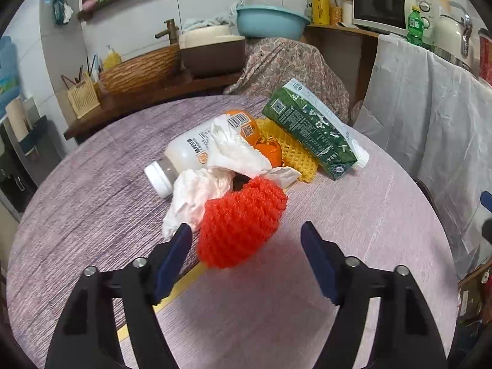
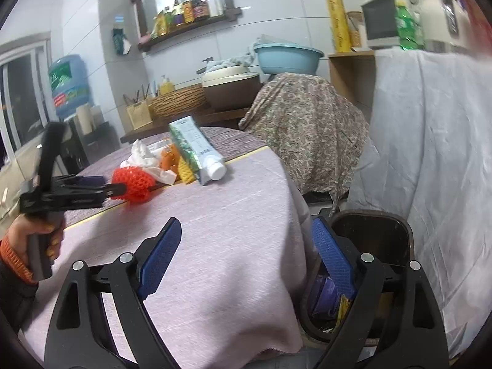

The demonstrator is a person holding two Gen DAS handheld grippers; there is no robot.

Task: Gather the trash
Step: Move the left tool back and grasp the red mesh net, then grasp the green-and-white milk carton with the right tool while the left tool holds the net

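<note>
- My left tongs [image 1: 246, 240] are wide open w/ nothing gripped; the red foam net [image 1: 241, 223] sits between the tips, nearest of the pile, so likely next.
- Trash is heaped mid-table [image 1: 353, 246]: bottle [image 1: 184, 153], tissues [image 1: 236, 150], green carton [image 1: 310, 129].
- My right tongs [image 2: 246, 240] are open & empty, over the table edge by the bin [image 2: 378, 236], which stands beside the table for short drops.

A home kitchen: a microwave oven [image 1: 384, 7] on the far counter ahead of the gripper, a wall shelf of bottles [image 2: 184, 12], a faucet [image 1: 168, 32] over a woven basin [image 1: 140, 72], a water jug [image 2: 69, 84] far left.
</note>
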